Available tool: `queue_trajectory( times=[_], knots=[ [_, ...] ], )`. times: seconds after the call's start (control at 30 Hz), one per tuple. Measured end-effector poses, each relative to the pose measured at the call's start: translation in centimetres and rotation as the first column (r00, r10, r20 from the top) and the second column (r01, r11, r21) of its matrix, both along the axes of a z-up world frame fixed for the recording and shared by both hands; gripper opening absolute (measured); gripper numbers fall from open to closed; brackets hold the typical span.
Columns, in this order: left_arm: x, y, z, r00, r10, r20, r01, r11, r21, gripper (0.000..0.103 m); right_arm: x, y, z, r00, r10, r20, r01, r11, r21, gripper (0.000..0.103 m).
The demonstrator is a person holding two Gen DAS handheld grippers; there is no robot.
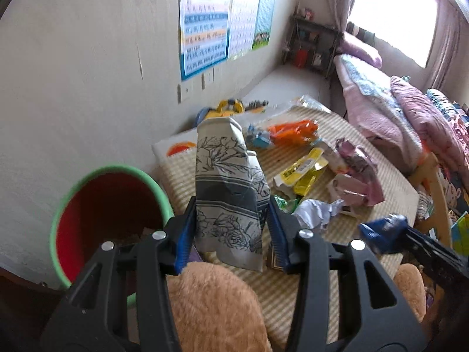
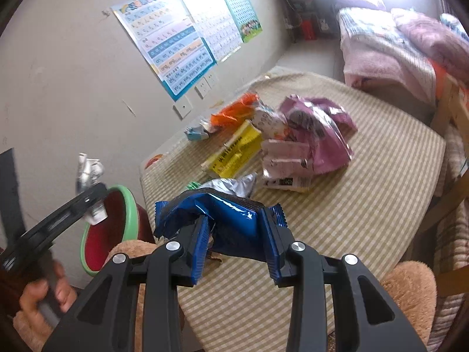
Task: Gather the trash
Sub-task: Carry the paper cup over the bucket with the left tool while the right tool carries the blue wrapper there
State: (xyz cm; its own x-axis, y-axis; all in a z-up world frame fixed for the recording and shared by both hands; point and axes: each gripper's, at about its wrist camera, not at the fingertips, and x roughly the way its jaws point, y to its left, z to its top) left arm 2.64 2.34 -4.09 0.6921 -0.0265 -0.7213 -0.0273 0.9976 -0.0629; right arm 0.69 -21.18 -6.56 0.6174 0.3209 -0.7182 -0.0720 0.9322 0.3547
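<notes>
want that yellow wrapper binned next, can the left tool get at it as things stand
Probably not yet: the left tool is shut on a flower-printed carton. The yellow wrapper itself lies uncovered on the table.

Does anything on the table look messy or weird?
Yes. Crumpled wrappers are scattered over the checked table: a yellow packet, a pink bag and a silver foil wrapper, none yet in the red bin.
</notes>
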Motion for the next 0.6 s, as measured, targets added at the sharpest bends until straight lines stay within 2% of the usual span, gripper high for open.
queue_trajectory(
  times=[0.17, 0.47, 0.6],
  knots=[
    [-1.3, 0.3, 1.7, 0.999, 0.008, 0.053, -0.009, 0.999, 0.033, 0.044, -0.6, 2.1, 2.2, 0.997, 0.030, 0.064, -0.026, 0.998, -0.061, 0.033],
    [-2.5, 1.8, 2.6, 0.994, 0.043, 0.100, -0.055, 0.990, 0.128, 0.044, -0.4, 4.4, 4.9, 0.990, 0.072, 0.122, -0.062, 0.994, -0.085, 0.033],
    [-2.7, 4.0, 2.9, 0.990, 0.092, 0.111, -0.105, 0.988, 0.117, 0.044, 0.3, 5.9, 5.7, 0.986, 0.102, 0.131, -0.090, 0.992, -0.093, 0.033]
  ],
)
